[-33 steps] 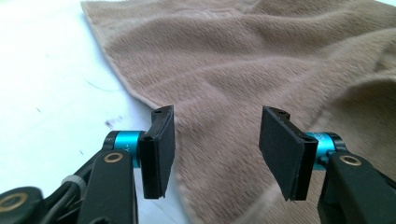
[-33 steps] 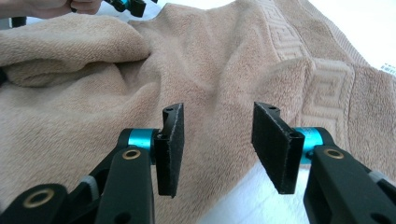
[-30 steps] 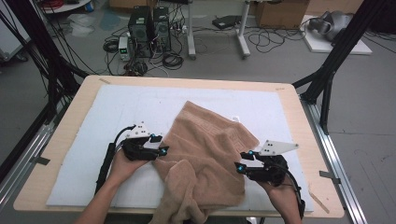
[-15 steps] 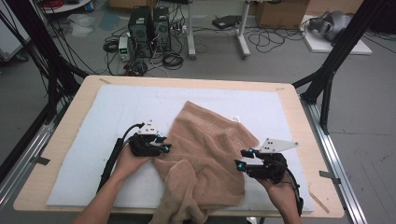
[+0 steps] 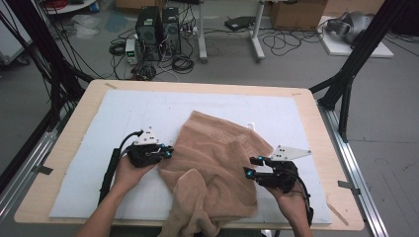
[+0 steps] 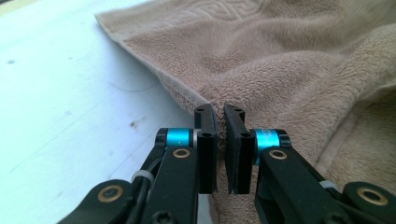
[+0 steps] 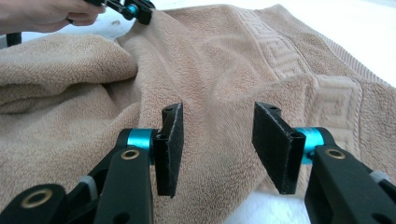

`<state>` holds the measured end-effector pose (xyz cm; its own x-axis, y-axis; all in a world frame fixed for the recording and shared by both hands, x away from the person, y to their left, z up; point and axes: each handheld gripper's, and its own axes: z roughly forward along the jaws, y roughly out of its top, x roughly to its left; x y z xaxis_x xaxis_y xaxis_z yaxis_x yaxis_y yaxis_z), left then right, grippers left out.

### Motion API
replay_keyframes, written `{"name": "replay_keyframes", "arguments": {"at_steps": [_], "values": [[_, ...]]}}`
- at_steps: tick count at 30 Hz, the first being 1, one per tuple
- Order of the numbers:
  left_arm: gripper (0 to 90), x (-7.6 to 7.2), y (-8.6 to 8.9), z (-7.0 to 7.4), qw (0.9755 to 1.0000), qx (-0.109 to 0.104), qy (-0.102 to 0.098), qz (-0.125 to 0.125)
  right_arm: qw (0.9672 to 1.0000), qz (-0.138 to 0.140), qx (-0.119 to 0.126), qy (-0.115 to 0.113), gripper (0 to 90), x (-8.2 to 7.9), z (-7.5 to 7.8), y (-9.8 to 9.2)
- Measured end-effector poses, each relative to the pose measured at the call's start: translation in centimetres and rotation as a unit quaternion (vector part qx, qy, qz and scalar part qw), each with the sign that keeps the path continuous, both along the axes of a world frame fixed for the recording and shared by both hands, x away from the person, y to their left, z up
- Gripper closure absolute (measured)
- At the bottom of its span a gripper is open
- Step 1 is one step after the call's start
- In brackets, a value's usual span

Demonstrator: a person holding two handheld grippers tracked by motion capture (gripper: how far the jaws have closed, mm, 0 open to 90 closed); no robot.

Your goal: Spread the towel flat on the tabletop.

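high view | left tool [image 5: 166, 152] pinching towel [image 5: 217, 163] edge | right tool [image 5: 251, 167] spread

Grey floor [image 5: 296, 69], tangled cables [image 5: 178, 61], computer towers [image 5: 158, 24], black frame struts [image 5: 356, 59]

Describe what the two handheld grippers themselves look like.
Both the left gripper and the right gripper are black, with flat black pads, turquoise collars and brass-coloured pivot pins. Each carries a grey three-cornered plate on top and trails a black cable. The forearms are bare, no sleeves.
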<state>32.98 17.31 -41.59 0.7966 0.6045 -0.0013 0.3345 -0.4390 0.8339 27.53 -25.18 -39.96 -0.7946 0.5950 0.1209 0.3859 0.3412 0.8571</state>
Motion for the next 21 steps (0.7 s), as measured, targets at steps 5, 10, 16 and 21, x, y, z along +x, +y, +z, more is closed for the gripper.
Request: {"name": "replay_keyframes", "arguments": {"at_steps": [5,10,16,21], "values": [[83.9,-2.5,2.1,0.3,0.9997,-0.009,-0.015,0.014,1.0000,0.007,-0.001,-0.005,53.0,0.4,0.2,0.8],[83.9,-5.0,4.1,-0.3,0.9990,-0.022,-0.015,0.035,0.9999,0.015,-0.007,-0.001,53.0,0.8,0.1,1.8],[83.9,-7.5,5.4,-0.5,0.9987,-0.028,-0.020,0.037,0.9996,0.027,-0.012,0.001,52.9,0.8,0.0,2.7],[83.8,-9.2,6.1,0.0,0.9984,-0.029,-0.032,0.035,0.9994,0.032,-0.014,-0.002,52.9,0.4,0.3,2.8]]}}
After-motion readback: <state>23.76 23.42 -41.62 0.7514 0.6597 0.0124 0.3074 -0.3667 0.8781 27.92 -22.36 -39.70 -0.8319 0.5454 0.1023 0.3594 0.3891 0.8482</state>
